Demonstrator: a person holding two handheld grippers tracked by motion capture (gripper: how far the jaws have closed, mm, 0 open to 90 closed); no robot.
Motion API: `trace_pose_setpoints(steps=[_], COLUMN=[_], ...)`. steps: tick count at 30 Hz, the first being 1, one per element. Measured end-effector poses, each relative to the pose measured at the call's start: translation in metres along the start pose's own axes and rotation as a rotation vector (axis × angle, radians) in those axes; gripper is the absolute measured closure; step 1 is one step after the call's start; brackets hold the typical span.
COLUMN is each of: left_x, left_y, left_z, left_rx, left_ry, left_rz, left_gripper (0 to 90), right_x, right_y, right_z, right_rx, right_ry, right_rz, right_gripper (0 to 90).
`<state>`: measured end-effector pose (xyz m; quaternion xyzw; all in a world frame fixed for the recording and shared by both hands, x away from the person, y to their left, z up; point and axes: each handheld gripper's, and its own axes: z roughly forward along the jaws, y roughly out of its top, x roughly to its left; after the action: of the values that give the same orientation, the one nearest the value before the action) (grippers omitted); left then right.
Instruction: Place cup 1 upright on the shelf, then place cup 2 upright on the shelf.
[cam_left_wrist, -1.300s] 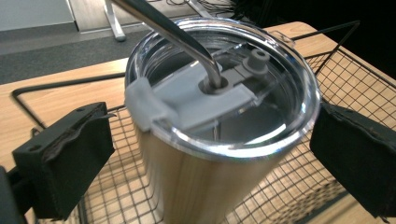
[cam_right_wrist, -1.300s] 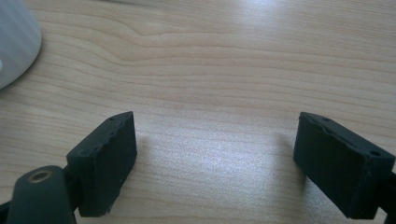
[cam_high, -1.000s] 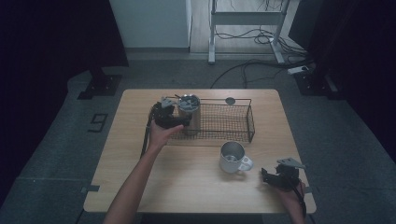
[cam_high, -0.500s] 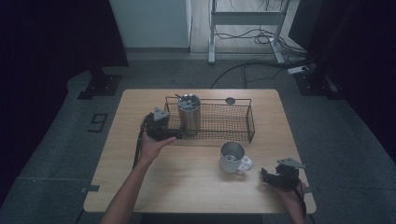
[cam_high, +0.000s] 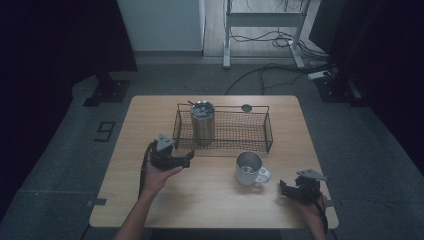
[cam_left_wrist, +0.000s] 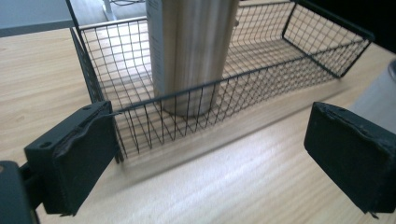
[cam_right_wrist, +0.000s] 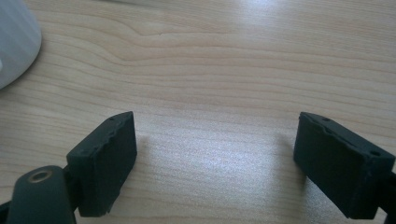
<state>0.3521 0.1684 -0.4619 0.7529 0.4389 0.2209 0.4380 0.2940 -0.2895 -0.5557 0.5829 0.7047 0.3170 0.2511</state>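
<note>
High view, near edge of the worktop (cam_high: 210, 210): your right gripper (cam_high: 292, 189) rests close to the near right corner, with little wood between it and the right rim. In the right gripper view its jaws stand spread, with bare wood grain between them and nothing pinched. It sits where it sat a second ago.

Next, mid-worktop: a metal mug (cam_high: 249, 168) stands upright just left of and beyond that gripper, handle turned towards the near right, apart from it. Its pale wall shows at the upper left corner of the right gripper view (cam_right_wrist: 14, 42).

Left of the mug: your left gripper (cam_high: 182, 159) lies low over open wood, pointing right. It has come away from the tumbler, back towards you and to the left, since a second ago. Its jaws have just been closing a little, yet they stand wide apart with nothing between them. One pad sits just beside the near left corner of the wire basket (cam_left_wrist: 299, 56). A broad bare strip of worktop runs between you and the basket's near wall.

Farther: the steel tumbler (cam_high: 202, 123) stands upright inside the left end of the black mesh basket (cam_high: 250, 135), released and free of both grippers. It is brushed metal, tall and cylindrical, with a dark lid on top.

Beyond the basket's far rim: a small dark round disc (cam_high: 246, 107) lies on the wood near the far edge.
</note>
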Motion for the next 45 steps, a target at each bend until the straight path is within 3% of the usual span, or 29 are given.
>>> trace_pose_setpoints(steps=[5,13,25,37,45], left_x=[-0.004,0.000,0.002,0.003,0.002], left_y=[-0.013,-0.043,-0.072,-0.077,-0.078], left_z=[-0.007,-0.023,-0.024,-0.023,-0.023], left_rx=[-0.017,-0.019,0.010,0.029,0.030], left_ry=[0.005,-0.001,-0.018,-0.023,-0.027], left_rz=[-0.001,-0.048,-0.083,-0.081,-0.081], left_gripper=[5.2,6.1,7.0,7.5,7.9], right_x=[0.000,0.000,0.000,0.001,0.005], right_y=[0.000,0.000,0.000,0.000,0.002], right_z=[0.000,0.000,0.000,0.000,-0.005], right_rx=[0.000,0.000,0.000,-0.001,-0.040], right_ry=[0.000,0.000,-0.001,-0.001,0.016], right_rz=[0.000,-0.001,-0.001,0.001,-0.005], right_gripper=[13.1,13.1,13.1,14.2,14.4])
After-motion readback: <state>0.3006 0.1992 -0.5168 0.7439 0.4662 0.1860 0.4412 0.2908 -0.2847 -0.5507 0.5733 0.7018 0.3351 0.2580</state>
